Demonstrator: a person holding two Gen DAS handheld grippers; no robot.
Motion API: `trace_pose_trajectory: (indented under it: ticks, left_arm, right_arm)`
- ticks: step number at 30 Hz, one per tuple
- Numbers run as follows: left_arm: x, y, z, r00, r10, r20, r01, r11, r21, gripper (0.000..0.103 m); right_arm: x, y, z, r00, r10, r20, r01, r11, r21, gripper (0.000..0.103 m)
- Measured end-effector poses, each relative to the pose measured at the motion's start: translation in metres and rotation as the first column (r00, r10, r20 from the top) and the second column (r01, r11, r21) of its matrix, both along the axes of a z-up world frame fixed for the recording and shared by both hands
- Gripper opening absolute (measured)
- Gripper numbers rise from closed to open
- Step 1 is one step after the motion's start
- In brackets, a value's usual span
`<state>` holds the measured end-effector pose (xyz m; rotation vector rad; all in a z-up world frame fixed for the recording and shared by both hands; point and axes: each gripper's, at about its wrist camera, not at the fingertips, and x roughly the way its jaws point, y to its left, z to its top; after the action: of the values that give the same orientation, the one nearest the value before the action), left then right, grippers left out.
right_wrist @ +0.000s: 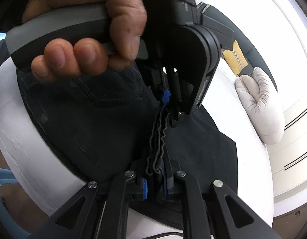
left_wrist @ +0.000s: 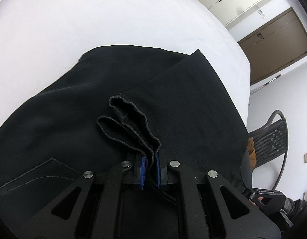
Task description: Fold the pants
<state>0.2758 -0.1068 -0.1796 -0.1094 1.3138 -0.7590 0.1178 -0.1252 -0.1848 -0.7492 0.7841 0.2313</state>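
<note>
- Hems of the black fabric pants (left_wrist: 133, 75) sit pinched in our left gripper (left_wrist: 150, 171) and right gripper (right_wrist: 155, 185); thin edges could slip free
- Beyond, pants draped on the white bed (left_wrist: 93, 20) may bunch unevenly

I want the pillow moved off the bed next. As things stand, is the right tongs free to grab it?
Probably not: the right tongs are shut on the pants hem, and the pillow lies apart across the white bed.
</note>
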Motion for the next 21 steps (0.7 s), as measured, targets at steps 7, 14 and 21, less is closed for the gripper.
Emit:
trace_pose_trajectory:
  ticks: [7,14,21]
  left_arm:
    - [0.003,0.021,0.000,1.000,-0.003,-0.002,0.003,1.000,-0.013,0.007]
    - [-0.001,0.058,-0.006,1.000,0.019,-0.011,-0.020,0.999,-0.037,0.007]
    - [-0.003,0.041,-0.016,0.999,0.040,-0.010,-0.041,0.998,-0.047,0.011]
  right_arm:
    - [0.008,0.005,-0.002,0.999,0.024,-0.021,-0.025,0.999,-0.037,0.012]
    - [0.003,0.009,-0.015,0.997,0.063,-0.039,-0.065,0.995,-0.077,0.012]
    - [0.002,-0.004,-0.028,0.997,0.050,-0.055,-0.056,0.990,-0.127,0.014]
